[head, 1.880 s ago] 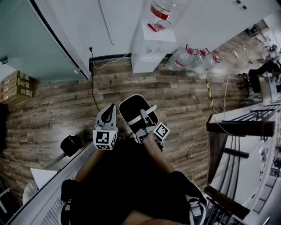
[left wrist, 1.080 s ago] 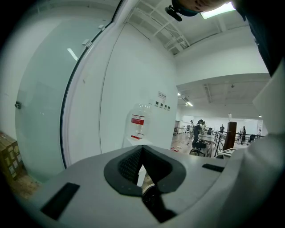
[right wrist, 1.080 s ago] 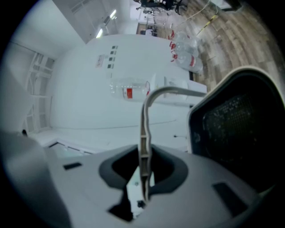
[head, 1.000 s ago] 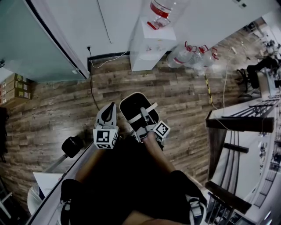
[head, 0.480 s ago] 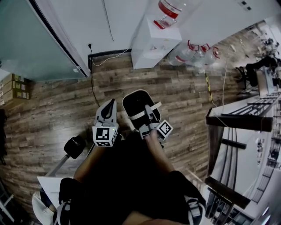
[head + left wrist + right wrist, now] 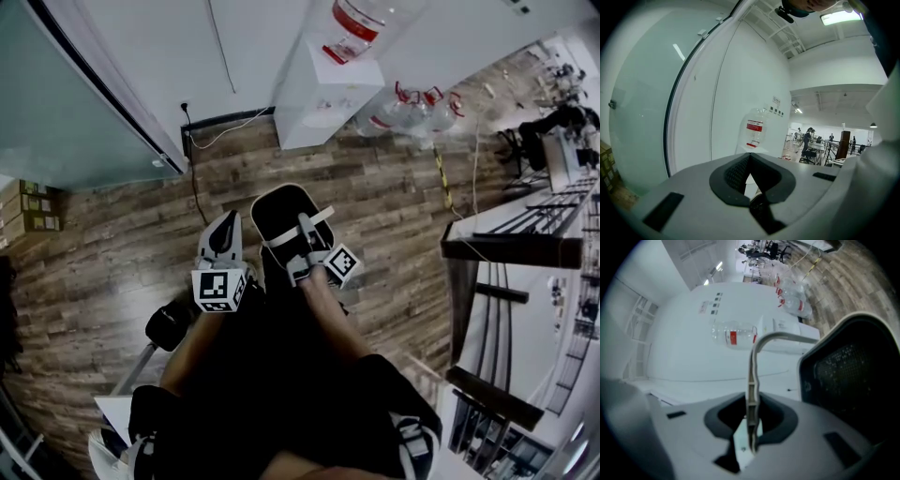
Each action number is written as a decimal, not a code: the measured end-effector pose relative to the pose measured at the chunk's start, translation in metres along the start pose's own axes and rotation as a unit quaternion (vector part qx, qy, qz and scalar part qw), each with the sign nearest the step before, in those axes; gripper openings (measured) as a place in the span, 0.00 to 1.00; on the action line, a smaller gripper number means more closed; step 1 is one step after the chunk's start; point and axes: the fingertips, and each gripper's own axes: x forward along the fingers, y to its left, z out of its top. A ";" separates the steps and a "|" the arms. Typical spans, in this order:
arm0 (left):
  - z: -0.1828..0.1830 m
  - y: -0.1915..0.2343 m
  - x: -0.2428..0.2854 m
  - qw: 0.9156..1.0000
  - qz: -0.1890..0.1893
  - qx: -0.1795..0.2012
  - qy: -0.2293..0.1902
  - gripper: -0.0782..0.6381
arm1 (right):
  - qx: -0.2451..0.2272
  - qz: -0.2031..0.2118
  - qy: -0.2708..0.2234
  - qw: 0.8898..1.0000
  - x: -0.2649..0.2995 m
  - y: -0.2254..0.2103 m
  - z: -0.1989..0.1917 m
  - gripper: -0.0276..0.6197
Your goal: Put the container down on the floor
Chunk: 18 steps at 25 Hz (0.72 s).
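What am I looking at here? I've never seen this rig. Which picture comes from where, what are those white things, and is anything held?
There is no robot here. A person holds a pair of tongs in each hand. The head view looks steeply down from a camera on that person's head. The other two views come from cameras riding on the tongs, looking along them. The right tongs are shut on the pale handle of a dark container, which is not yet down on the wooden floor. The left tongs are closed with nothing between them. Further off stands a white water dispenser, with spare bottles beside it.
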 end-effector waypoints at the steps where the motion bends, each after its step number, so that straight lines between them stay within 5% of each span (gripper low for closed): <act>1: 0.002 0.003 0.004 1.000 0.001 0.000 -0.001 0.15 | -0.002 0.002 0.002 1.000 0.009 0.001 -0.001 0.17; 18: 0.017 0.034 0.123 0.999 0.019 -0.001 0.035 0.15 | 0.017 0.032 0.040 0.999 0.150 0.013 0.019 0.17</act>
